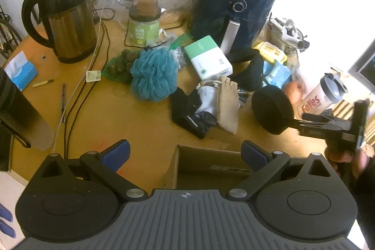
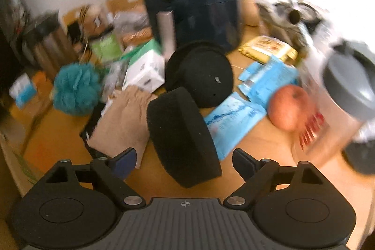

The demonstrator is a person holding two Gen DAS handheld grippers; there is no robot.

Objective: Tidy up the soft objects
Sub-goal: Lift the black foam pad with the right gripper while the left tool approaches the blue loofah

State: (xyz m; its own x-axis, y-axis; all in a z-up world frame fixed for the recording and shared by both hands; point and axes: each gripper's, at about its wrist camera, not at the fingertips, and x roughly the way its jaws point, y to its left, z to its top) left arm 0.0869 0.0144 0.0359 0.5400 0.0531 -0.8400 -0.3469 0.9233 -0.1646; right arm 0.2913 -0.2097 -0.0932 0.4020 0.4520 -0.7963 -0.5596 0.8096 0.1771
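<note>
The right gripper point(image 2: 184, 159) stands wide around the black sponge point(image 2: 182, 135), gripping nothing (left gripper point(image 1: 185, 151) likewise empty): centre it, squeeze gently.

One teal bath pouf point(image 1: 152, 75), one round black sponge point(image 2: 182, 135), one apple point(image 2: 290, 107) — all singles. Two blue packets point(image 2: 234, 123) lie together — plus one kettle point(image 1: 68, 20) and one air fryer point(image 1: 234, 4).

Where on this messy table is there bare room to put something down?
Bare wood lies in front of the teal bath pouf, between the cables and the sock pile. Around the air fryer it is crowded.
</note>
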